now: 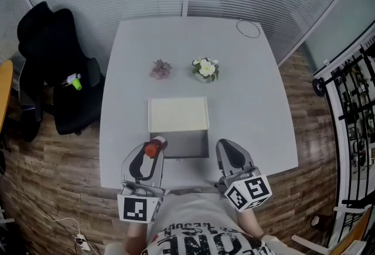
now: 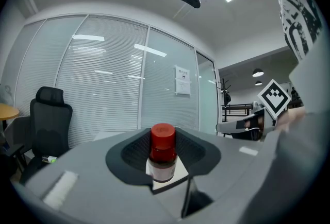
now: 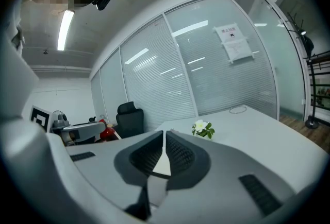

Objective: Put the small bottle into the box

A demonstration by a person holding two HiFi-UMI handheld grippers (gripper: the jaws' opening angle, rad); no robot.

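Note:
My left gripper (image 1: 153,151) is shut on a small brown bottle with a red cap (image 1: 153,147), held over the table's near edge just left of the box's front. In the left gripper view the bottle (image 2: 163,153) stands upright between the dark pads. The box (image 1: 178,126) lies open in the middle of the white table, its cream lid flipped back and its grey inside showing. My right gripper (image 1: 229,153) hovers to the right of the box front; in the right gripper view its jaws (image 3: 164,152) meet with nothing between them.
A pale flower posy (image 1: 205,68) and a dried pinkish one (image 1: 161,69) stand behind the box. A wire ring (image 1: 248,29) lies at the table's far right. A black office chair (image 1: 55,72) stands left of the table (image 1: 246,101). Glass partitions close the back.

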